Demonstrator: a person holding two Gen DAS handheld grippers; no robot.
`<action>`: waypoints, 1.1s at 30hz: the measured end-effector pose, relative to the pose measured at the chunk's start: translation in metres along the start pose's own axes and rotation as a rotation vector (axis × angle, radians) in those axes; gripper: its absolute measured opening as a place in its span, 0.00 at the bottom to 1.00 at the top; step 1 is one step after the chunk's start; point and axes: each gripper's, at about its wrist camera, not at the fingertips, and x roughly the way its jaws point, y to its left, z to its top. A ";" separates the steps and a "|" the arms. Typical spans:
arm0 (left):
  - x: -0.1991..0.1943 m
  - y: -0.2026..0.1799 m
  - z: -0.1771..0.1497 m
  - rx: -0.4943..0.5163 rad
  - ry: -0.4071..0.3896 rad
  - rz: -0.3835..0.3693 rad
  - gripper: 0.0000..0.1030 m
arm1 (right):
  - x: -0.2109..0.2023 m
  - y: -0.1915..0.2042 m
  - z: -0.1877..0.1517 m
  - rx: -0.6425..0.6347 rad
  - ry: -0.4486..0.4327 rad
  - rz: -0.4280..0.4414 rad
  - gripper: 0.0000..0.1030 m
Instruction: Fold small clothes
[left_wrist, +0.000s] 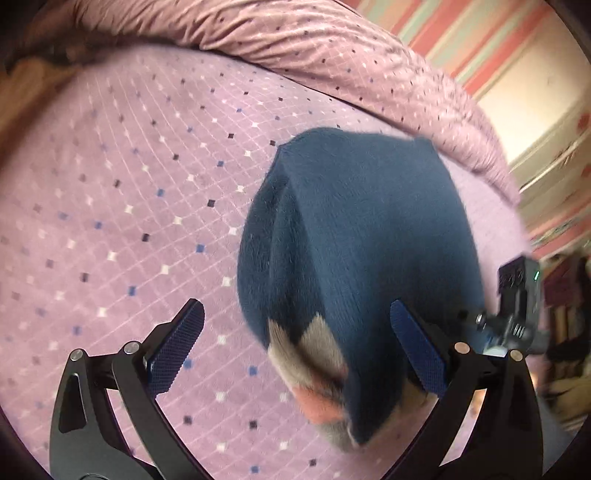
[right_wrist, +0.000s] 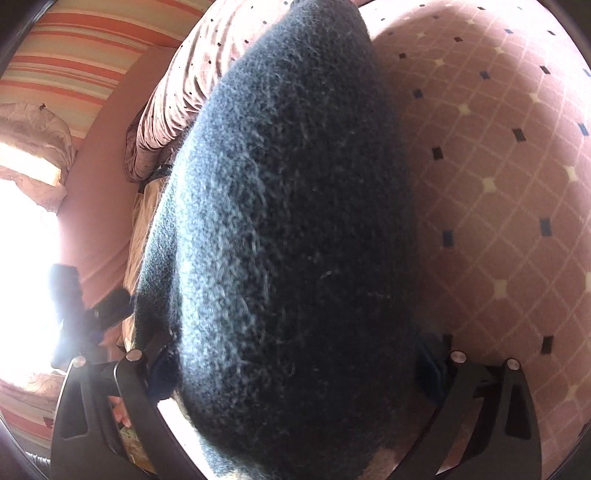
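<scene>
**Navy knit draped between two hand-held grippers, fold unfinished**

While the left hand-held gripper (left_wrist: 295, 339) stands with its fingers spread wide over the bed (left_wrist: 122, 192), a navy knitted garment (left_wrist: 354, 236) lies on the lilac diamond-patterned cover, filling the frame from about 12 o'clock down to 6 o'clock in the left wrist view. Its right-hand blue pad (left_wrist: 417, 350) touches or is overlapped by the cloth edge; the other pad is well apart from it, over bare bedding. Nothing is pinched there.

In the right wrist view the same garment bulges up between the fingers of the right hand-held gripper (right_wrist: 295, 373), hiding both pads. The arms look parted, but whether they pinch any fabric I cannot tell.

The garment's long axis runs roughly 12 to 6 o'clock in the left view, leaning slightly toward 11. A grey-and-coral patterned end (left_wrist: 317, 376) points to 6 o'clock, toward the gripper; the plain navy end points to 12, near the rumpled duvet (left_wrist: 332, 55).

Risks, as I judge them: the soft, fuzzy knit could slide off a single pad if lifted from one edge, spilling the fold. The vertical crease could set a crooked fold line. Closing blind on the bunched cloth might catch extra layers or the bedcover beneath.
</scene>
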 end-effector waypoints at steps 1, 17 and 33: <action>0.007 0.009 0.002 -0.022 0.004 -0.012 0.97 | 0.001 0.000 0.000 0.000 0.001 0.001 0.96; 0.075 0.055 -0.006 -0.291 0.123 -0.550 0.97 | 0.004 -0.009 0.004 -0.003 0.009 0.012 0.97; 0.114 -0.029 0.012 -0.159 0.274 -0.460 0.97 | 0.007 -0.012 0.008 -0.007 0.027 0.018 0.98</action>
